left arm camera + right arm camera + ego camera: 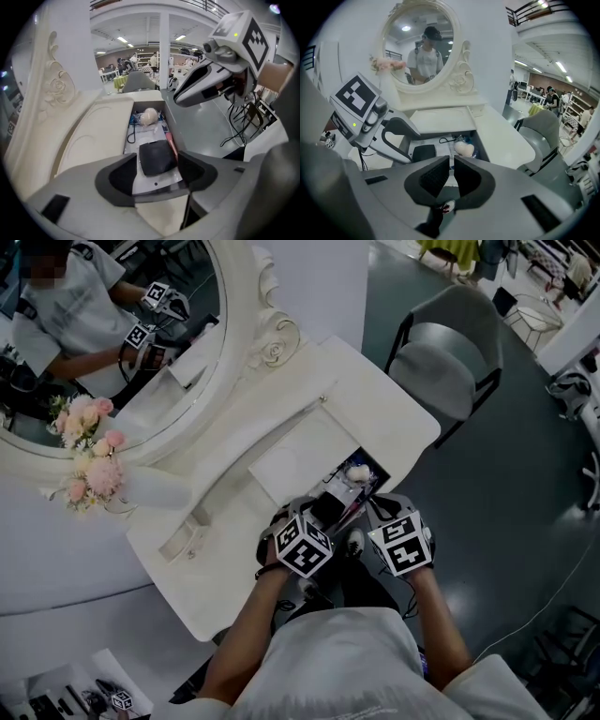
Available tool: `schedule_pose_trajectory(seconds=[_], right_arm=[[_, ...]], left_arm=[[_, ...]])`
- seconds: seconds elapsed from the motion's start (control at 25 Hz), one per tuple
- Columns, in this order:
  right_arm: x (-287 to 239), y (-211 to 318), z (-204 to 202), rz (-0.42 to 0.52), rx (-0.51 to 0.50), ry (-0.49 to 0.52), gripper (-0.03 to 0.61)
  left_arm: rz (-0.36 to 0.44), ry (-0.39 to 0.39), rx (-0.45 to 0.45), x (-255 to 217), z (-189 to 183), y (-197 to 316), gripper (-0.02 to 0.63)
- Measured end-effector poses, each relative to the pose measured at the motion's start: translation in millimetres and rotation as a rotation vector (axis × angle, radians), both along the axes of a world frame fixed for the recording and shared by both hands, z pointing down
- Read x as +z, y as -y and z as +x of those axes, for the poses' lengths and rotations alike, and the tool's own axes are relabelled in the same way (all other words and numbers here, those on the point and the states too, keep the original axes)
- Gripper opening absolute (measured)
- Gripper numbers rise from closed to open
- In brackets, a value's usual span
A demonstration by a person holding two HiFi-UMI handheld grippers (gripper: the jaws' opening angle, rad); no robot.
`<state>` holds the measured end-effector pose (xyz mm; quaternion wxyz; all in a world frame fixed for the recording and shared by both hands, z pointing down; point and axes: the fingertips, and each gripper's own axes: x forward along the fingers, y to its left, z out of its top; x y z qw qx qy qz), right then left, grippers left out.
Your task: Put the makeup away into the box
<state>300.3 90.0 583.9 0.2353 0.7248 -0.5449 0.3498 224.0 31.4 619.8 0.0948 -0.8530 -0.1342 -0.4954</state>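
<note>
The open drawer [380, 468] of the white vanity serves as the box. Inside it lie a beige sponge [149, 116], a pink stick [169, 140] and a black cord on white paper. My left gripper [158, 173] hangs over the drawer's near end with its pads against the sides of a black compact [157, 157], which also shows in the right gripper view [424, 152]. My right gripper [451, 171] hovers just to the right of it above the drawer, jaws nearly together with nothing seen between them. In the head view both marker cubes hide the jaws.
A big oval mirror [112, 334] and pink flowers [89, 456] stand at the back left of the tabletop [281, 418]. A grey chair [450, 352] sits to the right of the table. The person's arms and body fill the near side.
</note>
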Motion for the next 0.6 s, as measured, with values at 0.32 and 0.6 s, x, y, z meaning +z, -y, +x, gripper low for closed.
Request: schedule_pose_trajectory(seconds=[0.32, 0.6], right_arm=[[-31, 16, -21, 0.030, -0.038, -0.056, 0.034], [-87, 43, -68, 0.110, -0.124, -0.126, 0.034]], left_arm=[[-0.083, -0.155, -0.237, -34, -22, 41, 0.287], [-0.115, -0.361, -0.508, -90, -87, 88, 0.147]])
